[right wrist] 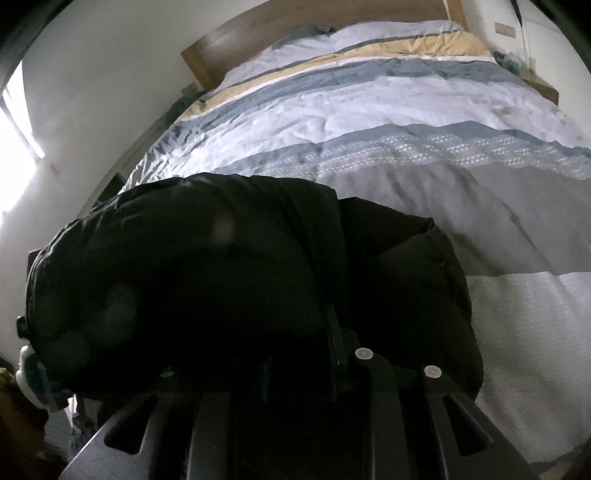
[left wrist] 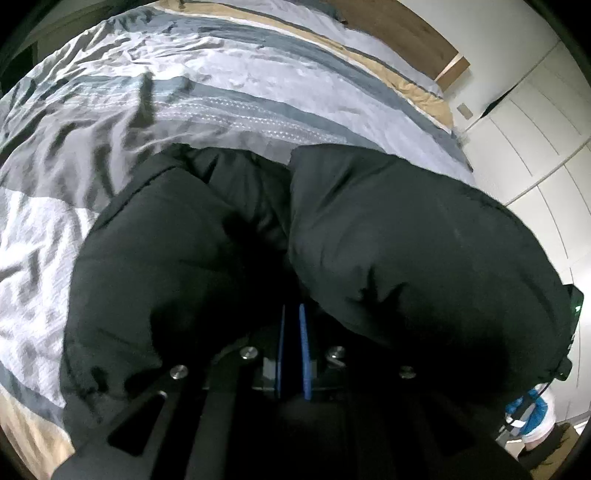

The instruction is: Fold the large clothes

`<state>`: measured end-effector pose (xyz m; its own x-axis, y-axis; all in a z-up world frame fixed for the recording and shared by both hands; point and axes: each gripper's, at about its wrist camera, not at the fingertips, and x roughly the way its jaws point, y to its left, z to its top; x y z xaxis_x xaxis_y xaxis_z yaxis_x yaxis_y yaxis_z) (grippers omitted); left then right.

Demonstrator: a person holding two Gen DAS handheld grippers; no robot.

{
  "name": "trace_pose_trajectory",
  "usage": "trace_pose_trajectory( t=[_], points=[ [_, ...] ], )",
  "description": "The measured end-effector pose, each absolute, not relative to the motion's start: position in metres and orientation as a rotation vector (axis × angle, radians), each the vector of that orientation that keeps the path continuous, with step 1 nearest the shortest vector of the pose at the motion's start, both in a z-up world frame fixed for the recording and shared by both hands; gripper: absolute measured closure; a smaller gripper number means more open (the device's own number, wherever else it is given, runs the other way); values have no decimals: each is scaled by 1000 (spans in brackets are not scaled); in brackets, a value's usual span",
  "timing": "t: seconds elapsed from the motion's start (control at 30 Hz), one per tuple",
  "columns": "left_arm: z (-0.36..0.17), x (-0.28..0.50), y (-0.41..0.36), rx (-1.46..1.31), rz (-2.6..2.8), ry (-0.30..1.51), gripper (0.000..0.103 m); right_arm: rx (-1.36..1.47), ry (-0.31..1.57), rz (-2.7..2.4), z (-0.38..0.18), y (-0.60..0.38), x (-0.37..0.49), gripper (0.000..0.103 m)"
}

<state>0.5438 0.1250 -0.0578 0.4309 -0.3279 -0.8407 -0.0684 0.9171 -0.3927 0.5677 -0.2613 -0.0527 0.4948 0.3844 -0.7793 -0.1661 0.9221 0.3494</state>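
Observation:
A bulky black padded jacket (left wrist: 388, 236) hangs bunched over my left gripper (left wrist: 293, 314), whose blue fingers (left wrist: 303, 347) stand close together and are shut on its fabric; the fingertips are hidden under the cloth. In the right wrist view the same black jacket (right wrist: 207, 266) drapes over my right gripper (right wrist: 299, 332), whose dark fingers (right wrist: 334, 343) are shut on the fabric, tips buried. The jacket is held up above the bed between both grippers.
A bed with a striped grey, white and tan duvet (left wrist: 229, 92) fills the space ahead and also shows in the right wrist view (right wrist: 406, 122). A wooden headboard (right wrist: 295, 22) stands at the far end. White wardrobe doors (left wrist: 535, 122) are at right, a bright window (right wrist: 14, 118) at left.

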Motion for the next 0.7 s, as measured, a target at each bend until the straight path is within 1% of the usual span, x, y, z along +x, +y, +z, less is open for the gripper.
trace_pose_trajectory(
  t=[0.1, 0.17, 0.2, 0.27, 0.37, 0.6, 0.63, 0.7],
  points=[
    [-51, 540, 128, -394, -149, 1121, 95, 230, 1004, 328, -53, -261, 567, 72],
    [-47, 536, 131, -399, -141, 1126, 95, 227, 1010, 320, -53, -261, 564, 63],
    [-45, 534, 132, -400, -135, 1130, 95, 226, 1016, 316, -52, -262, 563, 61],
    [-39, 530, 134, -402, -130, 1133, 95, 217, 1030, 312, -50, -262, 558, 53],
    [-28, 525, 136, -401, -129, 1140, 95, 192, 1050, 306, -43, -265, 546, 49],
    [13, 531, 131, -393, -149, 1129, 93, 219, 1059, 269, -8, -284, 520, 47],
    [20, 534, 128, -387, -154, 1124, 90, 226, 1049, 267, -1, -286, 520, 46],
    [33, 543, 122, -378, -166, 1113, 80, 237, 1028, 263, 14, -287, 523, 44]
  ],
)
